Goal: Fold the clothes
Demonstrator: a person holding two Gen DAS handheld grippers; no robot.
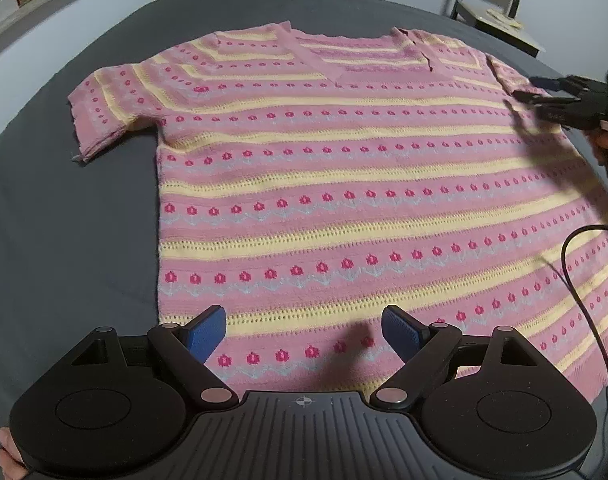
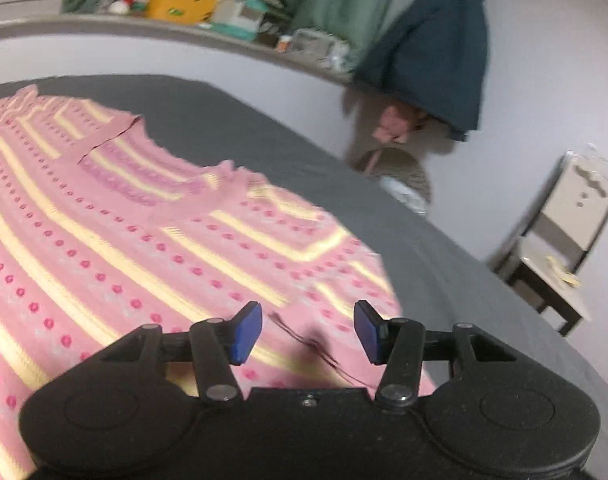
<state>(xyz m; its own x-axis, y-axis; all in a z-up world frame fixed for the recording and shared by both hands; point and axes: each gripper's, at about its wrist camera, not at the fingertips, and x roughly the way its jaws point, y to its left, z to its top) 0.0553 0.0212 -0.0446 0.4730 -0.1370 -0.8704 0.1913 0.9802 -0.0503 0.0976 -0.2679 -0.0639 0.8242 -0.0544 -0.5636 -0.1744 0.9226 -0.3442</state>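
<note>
A pink knit short-sleeved top (image 1: 324,184) with yellow stripes and rows of red flowers lies flat, front up, on a dark grey bed sheet (image 1: 64,220). My left gripper (image 1: 304,334) is open and empty, hovering over the hem. My right gripper (image 2: 308,330) is open and empty above the top's (image 2: 144,248) right shoulder and sleeve; it also shows at the right edge of the left wrist view (image 1: 544,92). The left sleeve (image 1: 104,108) is spread out flat.
A black cable (image 1: 576,280) trails across the top's lower right corner. A wooden chair (image 2: 560,248) stands beyond the bed. A shelf with clutter (image 2: 208,4) and a hanging dark blue garment (image 2: 436,48) line the far wall.
</note>
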